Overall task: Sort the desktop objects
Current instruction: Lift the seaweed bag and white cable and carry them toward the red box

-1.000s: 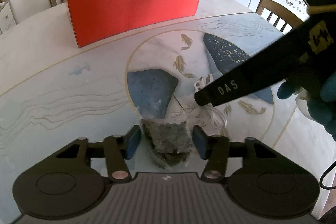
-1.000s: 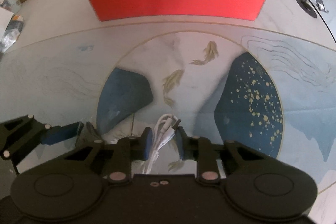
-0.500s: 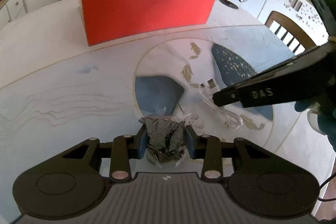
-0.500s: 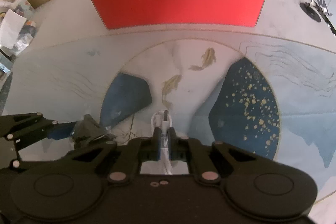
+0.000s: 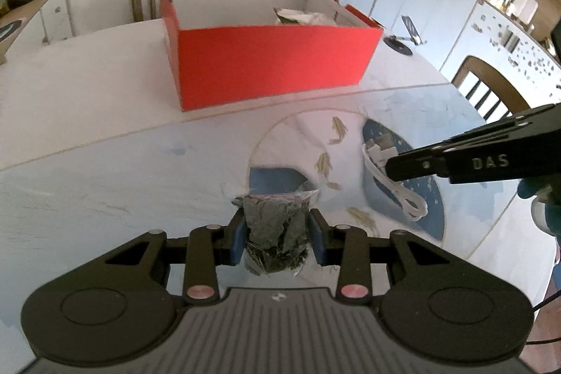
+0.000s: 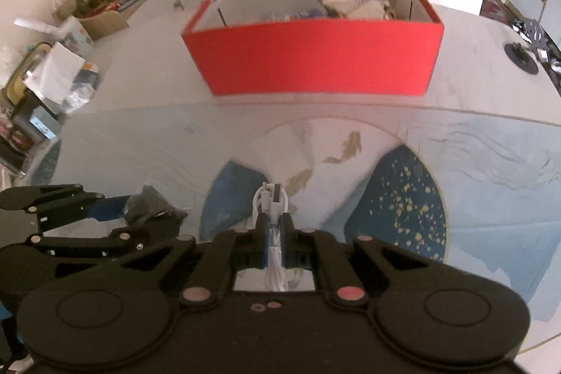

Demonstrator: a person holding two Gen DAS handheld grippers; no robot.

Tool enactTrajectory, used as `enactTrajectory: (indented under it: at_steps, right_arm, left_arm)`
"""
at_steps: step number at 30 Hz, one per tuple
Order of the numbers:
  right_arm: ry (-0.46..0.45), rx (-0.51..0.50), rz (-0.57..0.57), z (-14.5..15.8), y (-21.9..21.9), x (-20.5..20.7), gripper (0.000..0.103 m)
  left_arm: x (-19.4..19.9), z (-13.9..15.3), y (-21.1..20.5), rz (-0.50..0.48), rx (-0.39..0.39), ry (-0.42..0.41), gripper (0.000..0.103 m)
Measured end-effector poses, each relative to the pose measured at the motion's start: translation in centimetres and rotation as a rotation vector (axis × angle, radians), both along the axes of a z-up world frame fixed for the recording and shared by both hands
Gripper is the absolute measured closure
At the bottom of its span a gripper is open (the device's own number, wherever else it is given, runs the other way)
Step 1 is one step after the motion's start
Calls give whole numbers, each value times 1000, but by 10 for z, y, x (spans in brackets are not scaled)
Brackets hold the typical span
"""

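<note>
Left gripper [image 5: 276, 235]: angled steeply downward, blue pads pressed against both sides of a clear packet of dark contents [image 5: 275, 233].
Right gripper [image 6: 274, 228]: angled steeply downward, jaws fully closed, pinching a bundled white cable [image 6: 271, 202]; gloved hand [image 5: 540, 191] behind it.

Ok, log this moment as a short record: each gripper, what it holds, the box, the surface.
left gripper: shut on clear bag of dark dried leaves, lifted clear of the mat
right gripper: shut on bundled white USB cable, loops hanging below the pads
red box: open top, beyond both grippers, already holds some items
surface: fish-print mat on pale table
</note>
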State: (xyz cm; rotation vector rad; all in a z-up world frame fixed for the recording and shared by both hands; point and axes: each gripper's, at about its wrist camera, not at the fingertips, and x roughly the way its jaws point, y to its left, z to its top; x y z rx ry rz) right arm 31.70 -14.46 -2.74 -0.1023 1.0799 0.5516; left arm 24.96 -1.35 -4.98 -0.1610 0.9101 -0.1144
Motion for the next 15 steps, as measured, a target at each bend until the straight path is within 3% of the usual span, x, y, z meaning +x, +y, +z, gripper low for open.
enactTrajectory:
  at_steps: [15]
  right_arm:
    - [-71, 95, 39, 56, -8, 23, 98]
  left_arm:
    - [22, 47, 13, 96, -74, -38, 68]
